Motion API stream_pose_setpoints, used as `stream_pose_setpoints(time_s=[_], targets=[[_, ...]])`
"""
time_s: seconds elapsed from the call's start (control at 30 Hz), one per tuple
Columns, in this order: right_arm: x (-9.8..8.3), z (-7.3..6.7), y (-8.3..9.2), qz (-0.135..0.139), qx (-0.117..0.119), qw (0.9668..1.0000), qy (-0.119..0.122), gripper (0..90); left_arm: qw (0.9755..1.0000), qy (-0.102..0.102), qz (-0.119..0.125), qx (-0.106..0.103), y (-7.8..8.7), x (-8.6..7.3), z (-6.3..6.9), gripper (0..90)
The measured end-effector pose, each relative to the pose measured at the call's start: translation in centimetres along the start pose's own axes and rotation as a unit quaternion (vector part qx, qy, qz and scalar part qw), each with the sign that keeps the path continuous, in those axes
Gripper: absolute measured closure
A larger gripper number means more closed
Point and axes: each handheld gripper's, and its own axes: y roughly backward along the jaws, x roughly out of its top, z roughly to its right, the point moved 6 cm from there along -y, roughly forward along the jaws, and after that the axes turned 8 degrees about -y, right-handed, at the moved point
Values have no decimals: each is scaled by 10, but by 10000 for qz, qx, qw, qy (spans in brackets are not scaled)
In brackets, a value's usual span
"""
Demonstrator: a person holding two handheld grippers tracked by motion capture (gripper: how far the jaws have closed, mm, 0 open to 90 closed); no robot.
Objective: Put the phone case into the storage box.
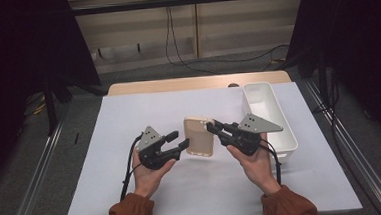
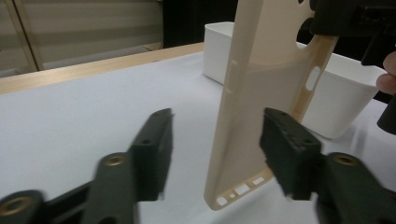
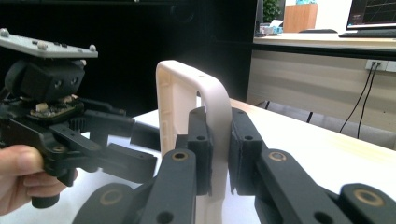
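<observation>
A beige phone case (image 1: 199,136) is held on edge above the white sheet, between the two grippers. My right gripper (image 1: 212,127) is shut on its top rim; in the right gripper view both pads (image 3: 200,140) press the case wall (image 3: 212,100). My left gripper (image 1: 179,140) stands open at the case's lower left. In the left gripper view the case (image 2: 261,93) rises between the jaws of my left gripper (image 2: 217,126), with a clear gap to the left pad (image 2: 156,140) and the right pad (image 2: 285,144) close beside it.
A white rectangular bin (image 1: 285,132) stands at the right of the sheet, just behind my right hand. White paper (image 1: 128,111) covers the wooden table (image 1: 177,83). Dark curtains hang at both sides, and cables run along the far wall.
</observation>
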Motion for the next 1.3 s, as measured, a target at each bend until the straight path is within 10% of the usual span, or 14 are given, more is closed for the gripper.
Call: stream_pose_setpoints(time_s=[0.53, 0.83, 1.3], targets=[[-2, 5, 2, -12, -3, 10000, -29, 811, 9993, -318, 58, 212, 5, 2, -9, 31], [3, 11, 7, 49, -42, 10000, -68, 811, 9978, -542, 116, 377, 10, 0, -9, 31], [9, 19, 18, 138, -145, 9998, -71, 811, 9966, -302, 475, 595, 31, -11, -22, 43]])
